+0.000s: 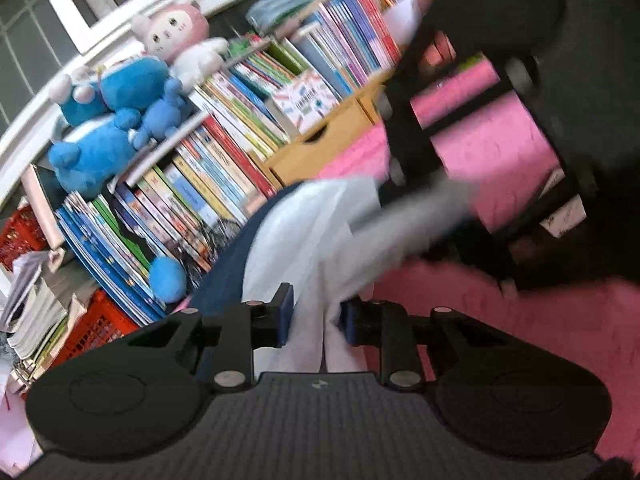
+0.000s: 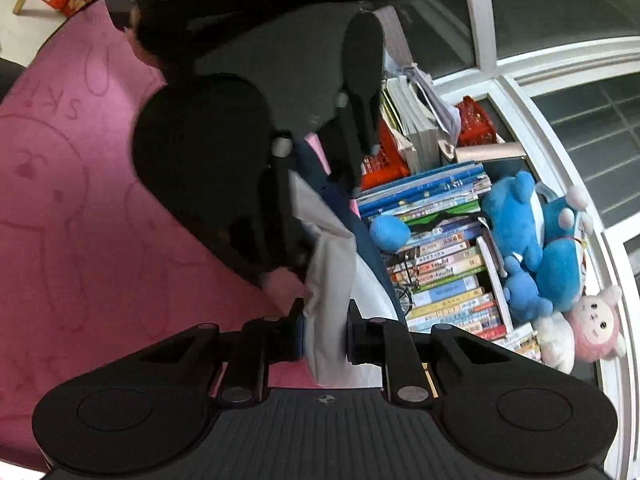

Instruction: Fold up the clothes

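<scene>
A white garment with a navy edge (image 1: 308,232) hangs in the air above the pink carpet. In the left wrist view my left gripper (image 1: 314,314) is shut on its white cloth, which bunches between the blue pads. My right gripper (image 1: 460,120) shows there as a blurred black shape at the upper right, with the cloth stretched towards it. From the right wrist view, my right gripper (image 2: 324,330) is shut on another part of the white garment (image 2: 332,280). The left gripper (image 2: 224,160) looms black just beyond, holding the same cloth.
A pink carpet (image 1: 520,340) (image 2: 72,200) covers the floor. Shelves packed with books (image 1: 224,152) (image 2: 444,264) stand close by. Blue and pink plush toys (image 1: 120,92) (image 2: 540,240) sit on top, red crates (image 1: 96,324) beside them, and a white window frame (image 2: 560,128) behind.
</scene>
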